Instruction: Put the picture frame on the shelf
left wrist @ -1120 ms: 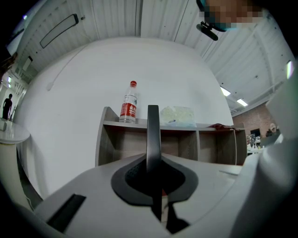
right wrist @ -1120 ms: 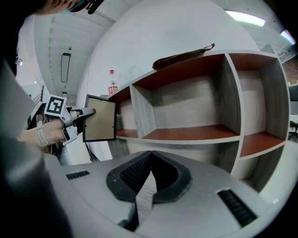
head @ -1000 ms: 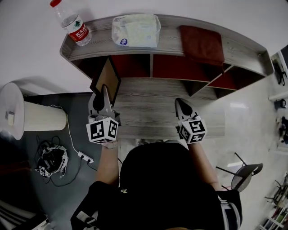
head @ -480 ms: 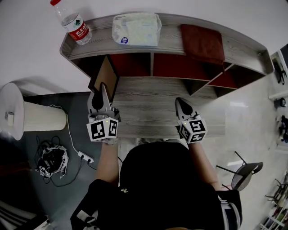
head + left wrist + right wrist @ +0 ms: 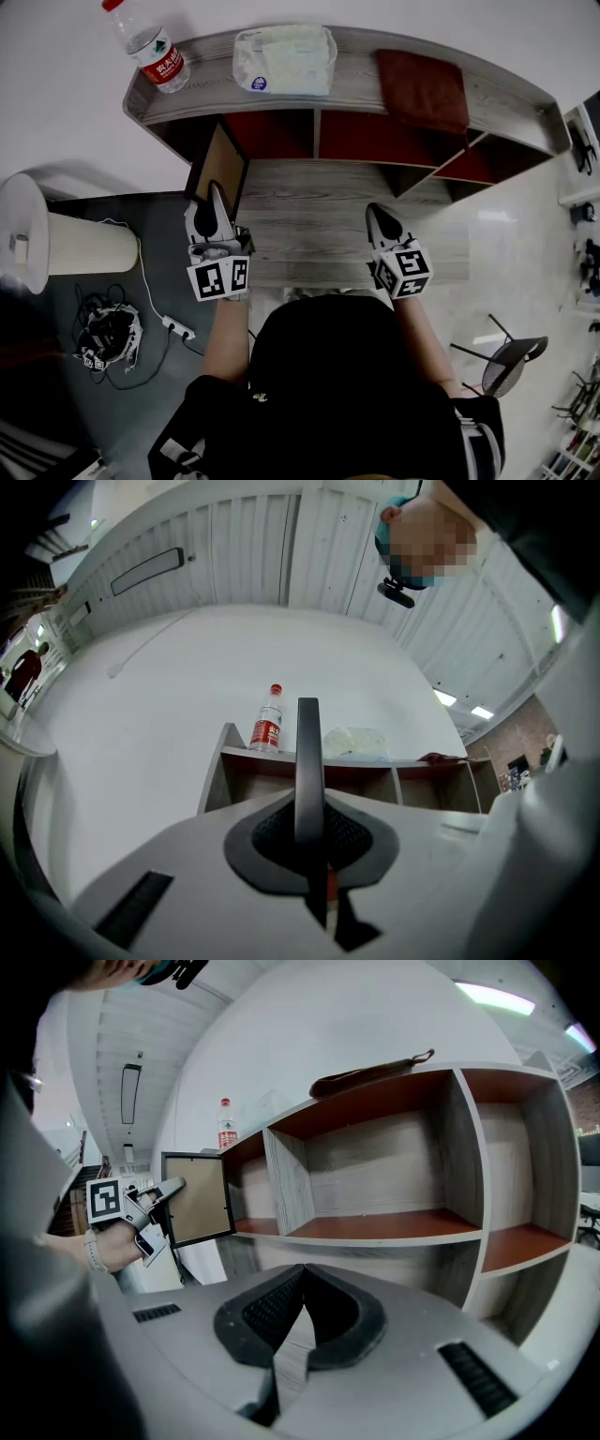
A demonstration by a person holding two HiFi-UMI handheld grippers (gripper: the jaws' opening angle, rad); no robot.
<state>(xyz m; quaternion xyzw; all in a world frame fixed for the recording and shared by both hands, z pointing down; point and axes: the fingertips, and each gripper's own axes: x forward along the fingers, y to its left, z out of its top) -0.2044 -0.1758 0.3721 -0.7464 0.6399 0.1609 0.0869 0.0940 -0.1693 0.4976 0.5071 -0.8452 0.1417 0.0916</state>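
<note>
Two pairs of tongs show on my feed. My left tongs (image 5: 214,199) are clamped tight on the lower corner of the picture frame (image 5: 221,159). In the left gripper view its thin dark edge runs straight up between the pads. My right tongs (image 5: 381,223) are closed tip to tip with nothing between them. They sit over the tabletop (image 5: 309,211), in front of the middle of the shelf (image 5: 356,94).

From the right gripper view I see the picture frame standing upright, with its brown backing turned toward the shelf's right end. It is held at the mouth of the shelf's leftmost compartment. I cannot tell whether its far edge is already inside the opening or just in front of it.

On top of the shelf, a water bottle (image 5: 148,47) with a red cap and red label stands at the left end. A white soft packet (image 5: 283,61) lies just to its right. A dark red cloth (image 5: 422,89) lies toward the right end, well apart from the packet.

Past the shelf's left end and lower down, a white cylinder (image 5: 56,246) lies on the dark floor. A cable (image 5: 150,291) trails near it.
</note>
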